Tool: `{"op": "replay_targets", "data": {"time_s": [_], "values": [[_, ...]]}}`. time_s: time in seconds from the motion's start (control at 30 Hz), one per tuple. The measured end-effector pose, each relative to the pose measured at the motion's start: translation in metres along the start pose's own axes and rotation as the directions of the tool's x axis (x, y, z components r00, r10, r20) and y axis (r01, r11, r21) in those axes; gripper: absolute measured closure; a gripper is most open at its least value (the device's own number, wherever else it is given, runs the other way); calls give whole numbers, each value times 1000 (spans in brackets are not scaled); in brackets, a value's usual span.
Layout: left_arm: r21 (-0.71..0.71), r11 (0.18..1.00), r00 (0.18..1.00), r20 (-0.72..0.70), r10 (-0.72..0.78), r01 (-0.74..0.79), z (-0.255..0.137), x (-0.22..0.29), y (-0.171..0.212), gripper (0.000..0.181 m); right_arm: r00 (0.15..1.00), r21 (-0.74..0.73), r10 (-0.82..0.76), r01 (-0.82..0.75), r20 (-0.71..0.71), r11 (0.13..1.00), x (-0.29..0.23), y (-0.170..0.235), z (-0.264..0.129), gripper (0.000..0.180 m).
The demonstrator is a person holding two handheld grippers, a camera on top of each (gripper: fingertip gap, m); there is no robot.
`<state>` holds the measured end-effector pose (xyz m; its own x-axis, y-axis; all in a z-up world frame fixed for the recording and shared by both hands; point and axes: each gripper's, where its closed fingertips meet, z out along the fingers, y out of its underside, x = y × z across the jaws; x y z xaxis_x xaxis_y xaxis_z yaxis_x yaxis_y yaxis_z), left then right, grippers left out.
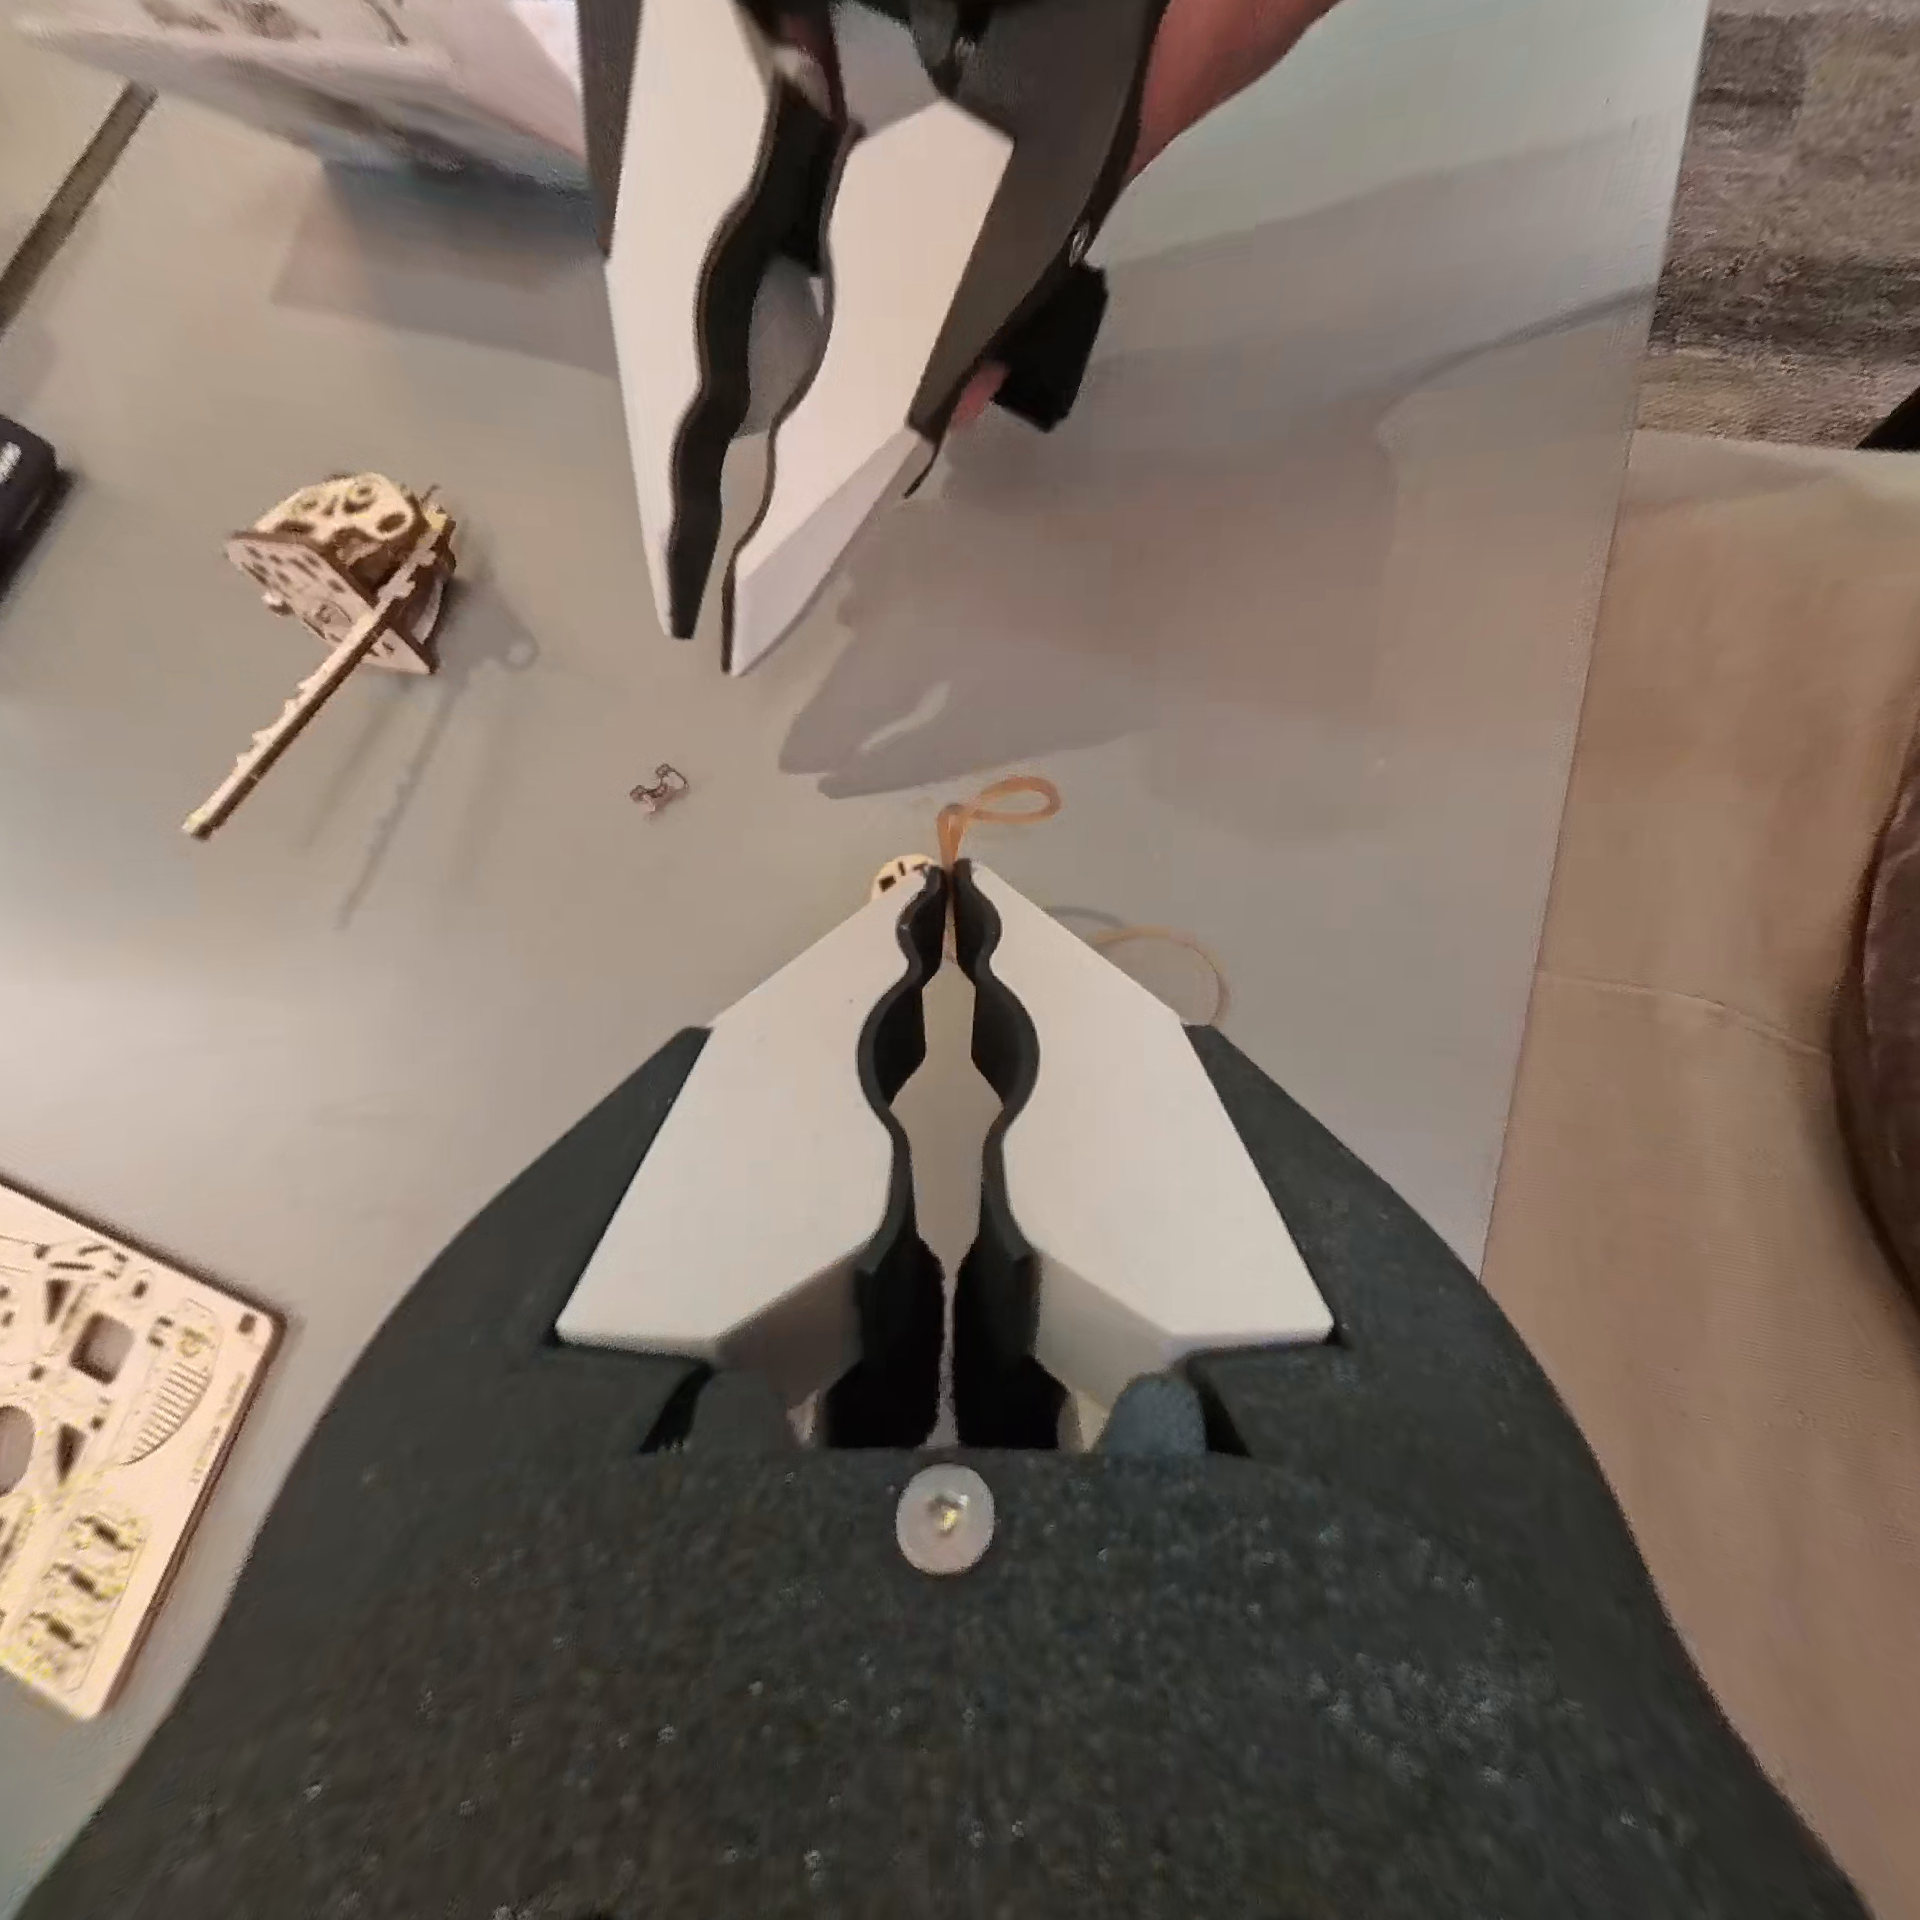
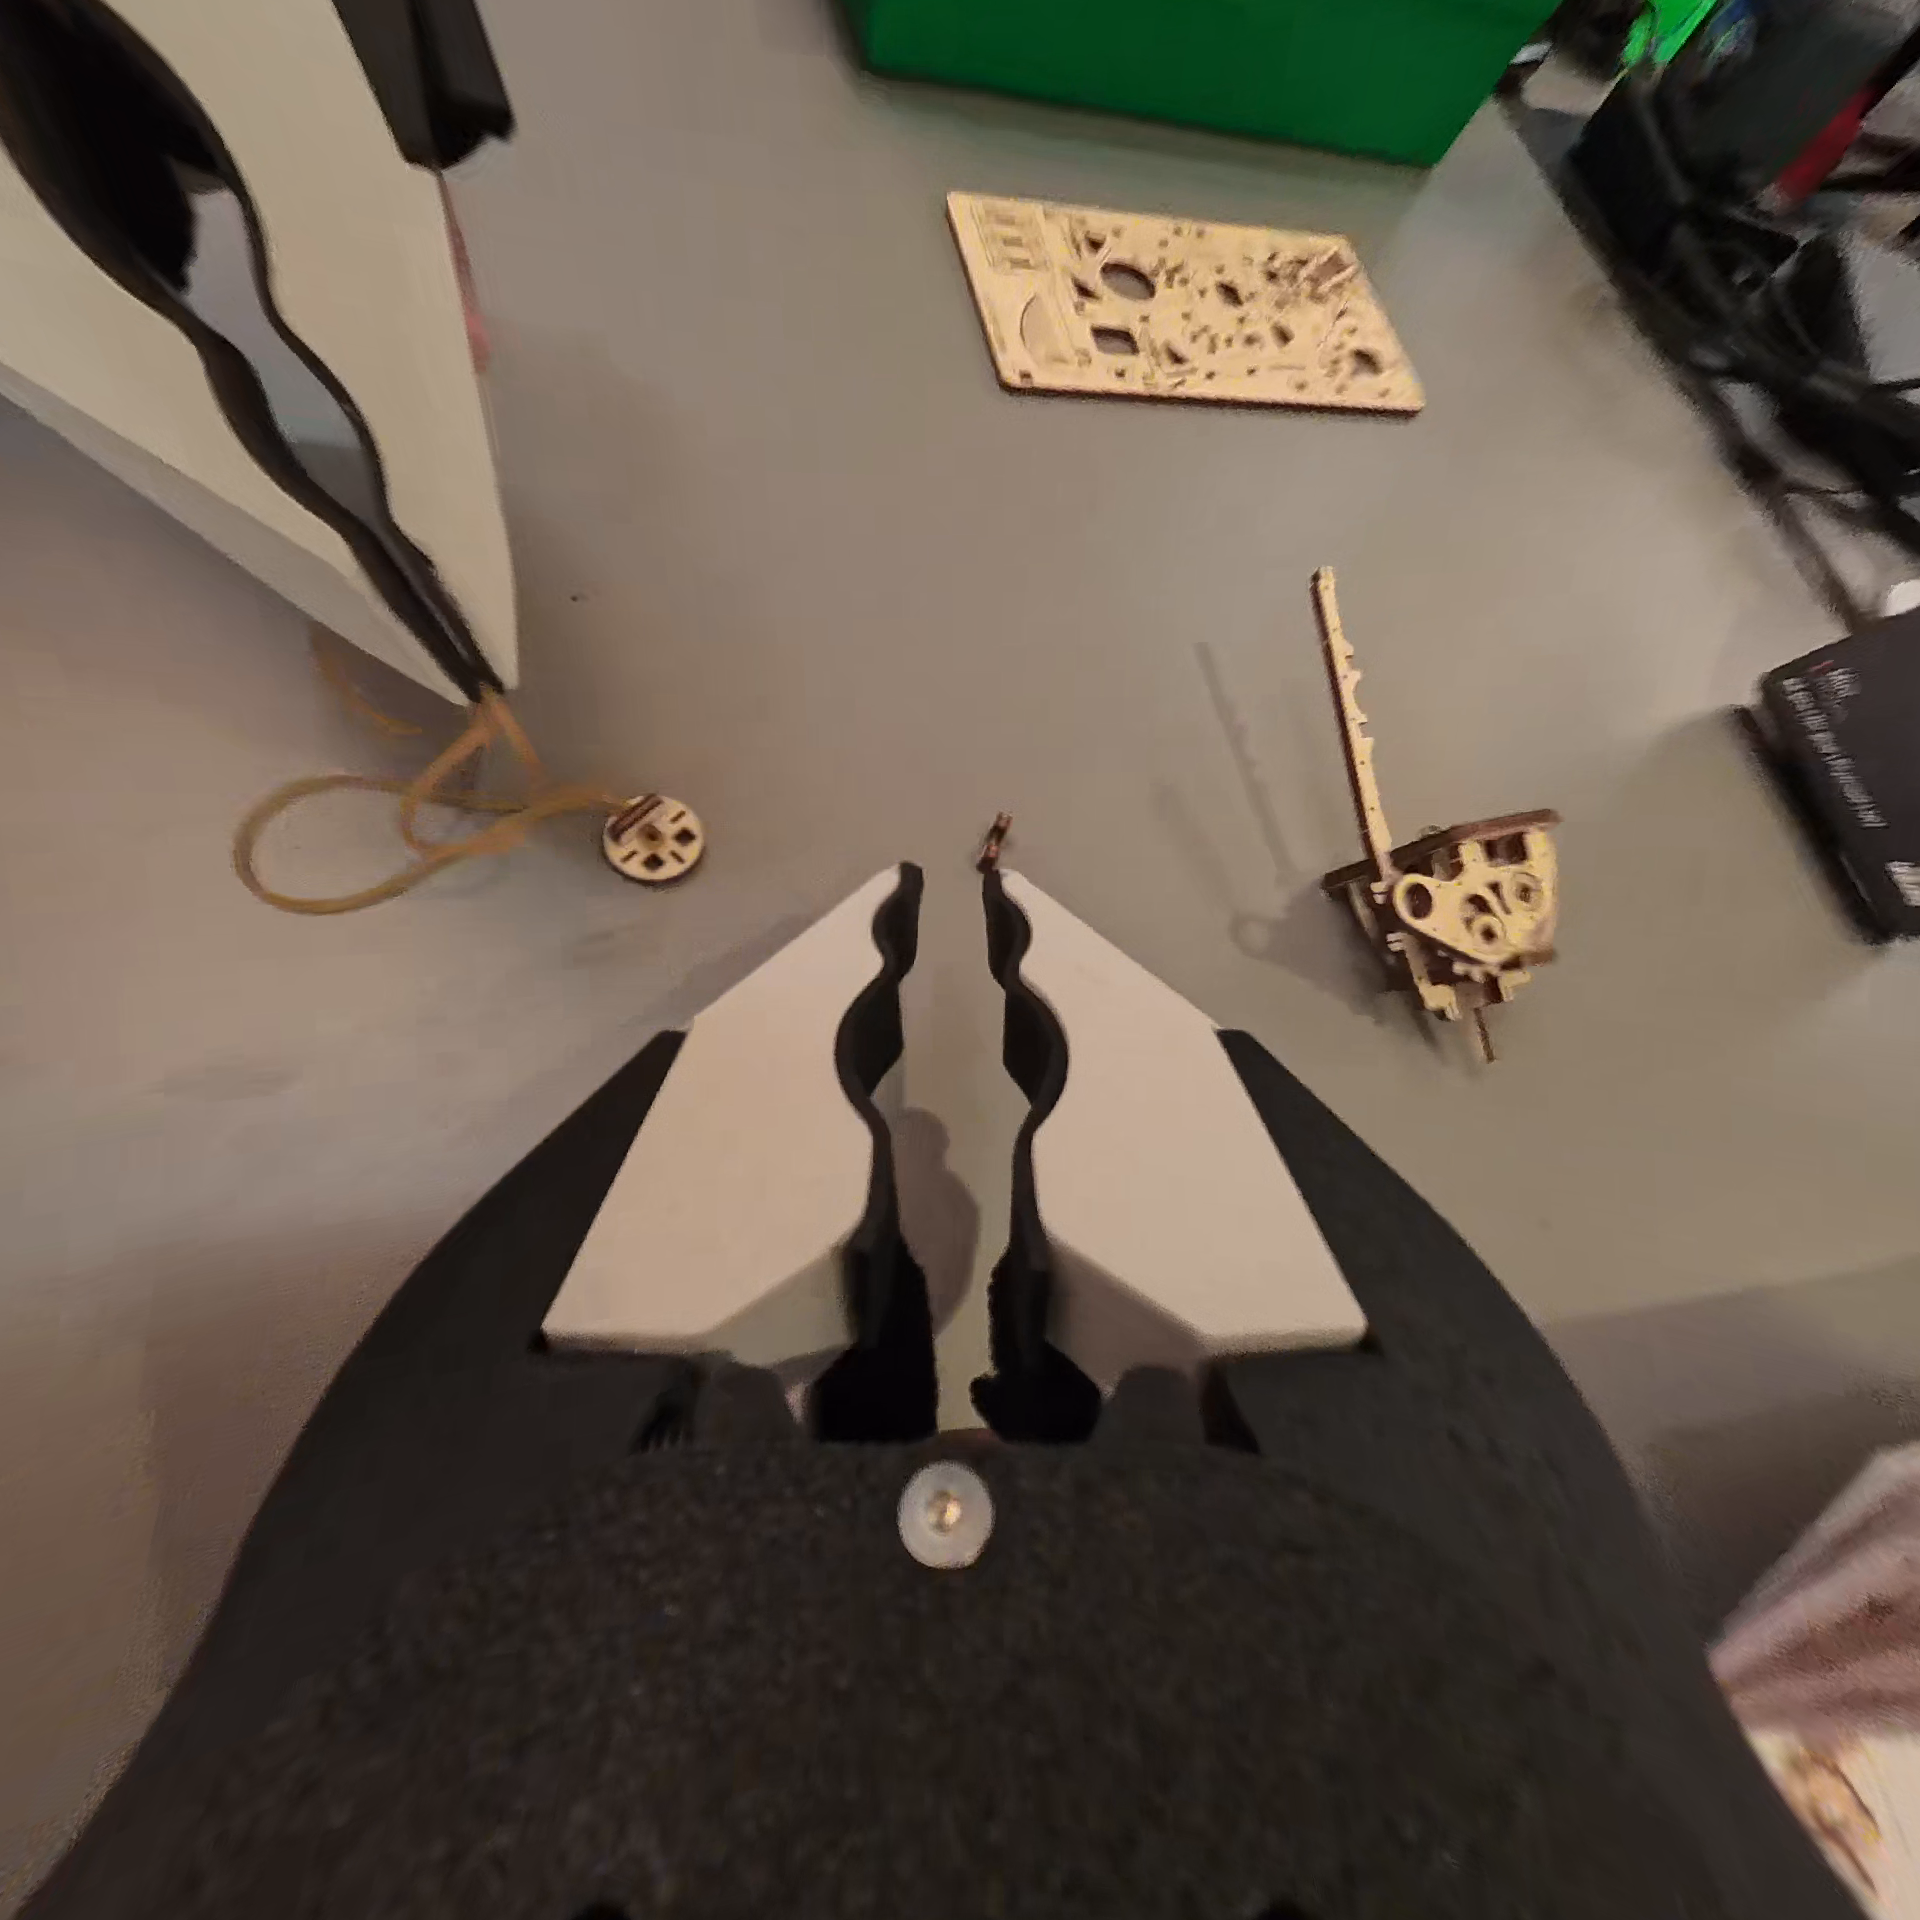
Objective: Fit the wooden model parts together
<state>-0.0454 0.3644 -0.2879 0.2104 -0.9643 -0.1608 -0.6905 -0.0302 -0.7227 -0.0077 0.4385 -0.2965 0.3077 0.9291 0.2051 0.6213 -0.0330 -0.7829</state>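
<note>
black box: right edge of the right wrist view; white print on its top, too blurred to read
black object: left edge of the left wrist view; a scrap of white print, unreadable
white booklet: upper left of the left wrist view; dark printed drawings, blurred
wooden parts sheet: upper middle of the right wrist view; tiny engraved marks, unreadable

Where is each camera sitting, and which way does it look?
Left wrist view: sits on the left tool, looks along it at the table; its tips pinch a rubber band.
Right wrist view: sits on the right tool, open, looks down at a tiny piece.
Both show the wooden model, the cut-out sheet and the other tool.
</note>
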Motion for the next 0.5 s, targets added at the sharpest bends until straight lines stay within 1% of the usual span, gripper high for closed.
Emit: {"op": "replay_targets", "data": {"time_s": [0.03, 0.07, 0.13, 0.23, 0.37, 0.4, 0.43, 0.5], "values": [[-5, 1000, 1000, -12, -22, 22, 0, -1, 1, 181, 999, -21, 18, -18, 30, 1000, 1, 3, 7, 164], [-4, 999, 999, -13, -41, 41, 1, -4, 2, 181, 998, -48, 42, -39, 54, 998, 3, 8, 14, 166], [2, 997, 997, -21, -75, 76, 1, -7, 2, 181, 993, -81, 90, -83, 80, 993, 6, 15, 22, 163], [10, 995, 995, -29, -95, 95, 1, -7, 4, 181, 989, -90, 134, -127, 70, 988, 14, 22, 28, 163], [13, 995, 994, -41, -97, 97, 4, -5, 3, 181, 985, -78, 145, -138, 95, 987, 10, 18, 37, 164], [17, 995, 994, -43, -98, 99, 4, -5, 3, 181, 986, -81, 137, -129, 94, 988, 9, 17, 39, 166], [20, 995, 994, -45, -99, 100, 4, -5, 2, 181, 988, -80, 128, -121, 86, 989, 9, 16, 40, 176], [29, 994, 994, -44, -100, 101, 2, -5, 0, 181, 992, -85, 110, -105, 63, 991, 12, 13, 32, 177]]}}
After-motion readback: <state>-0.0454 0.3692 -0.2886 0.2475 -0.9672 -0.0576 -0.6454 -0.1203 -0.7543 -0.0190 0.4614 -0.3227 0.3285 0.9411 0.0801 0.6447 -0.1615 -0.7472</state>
